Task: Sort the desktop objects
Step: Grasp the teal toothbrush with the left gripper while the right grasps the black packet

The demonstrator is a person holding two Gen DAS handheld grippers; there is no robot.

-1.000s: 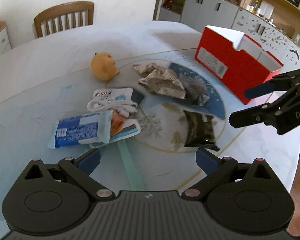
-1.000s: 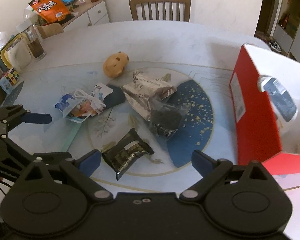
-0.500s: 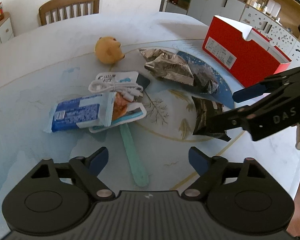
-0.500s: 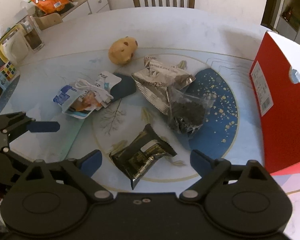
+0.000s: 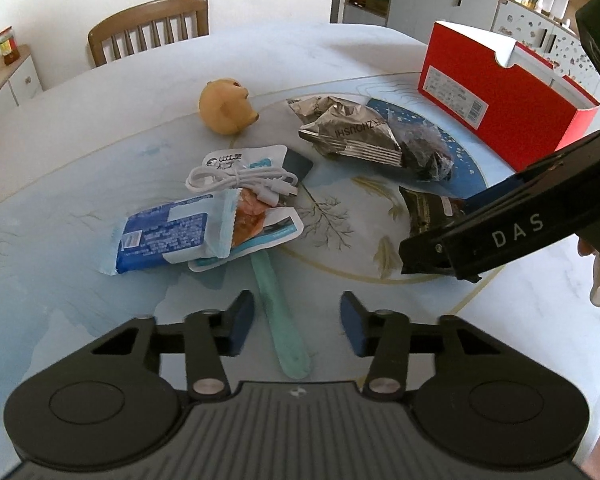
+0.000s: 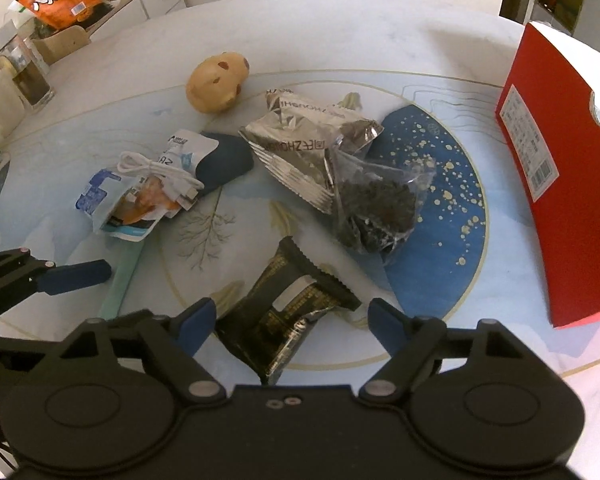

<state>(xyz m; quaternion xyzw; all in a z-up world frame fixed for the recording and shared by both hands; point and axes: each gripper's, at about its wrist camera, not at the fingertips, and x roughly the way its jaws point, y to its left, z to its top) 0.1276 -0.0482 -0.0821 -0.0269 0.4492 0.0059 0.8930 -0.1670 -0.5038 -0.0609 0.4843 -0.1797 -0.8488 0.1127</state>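
In the left wrist view a teal flat stick (image 5: 278, 312) lies on the table, its far end under a blue-and-white packet (image 5: 164, 236). My left gripper (image 5: 298, 324) straddles the stick's near end. Its jaws are closing, with gaps still on both sides of the stick. In the right wrist view a black snack packet (image 6: 288, 312) lies between the fingers of my right gripper (image 6: 291, 320). Those jaws are closing too, and the pads do not press on the packet. A red box (image 6: 556, 184) stands open at the right.
A yellow plush toy (image 5: 226, 106), a white cable (image 5: 240, 180) on a pouch, a silver snack bag (image 5: 352, 132) and a clear bag of dark bits (image 6: 376, 204) lie mid-table. A chair (image 5: 148, 28) stands behind. Cabinets line the back wall.
Both grippers' jaws have narrowed, the left far more. The left view now shows the teal stick's whole near end between the fingers. The right gripper has sunk over the black packet.
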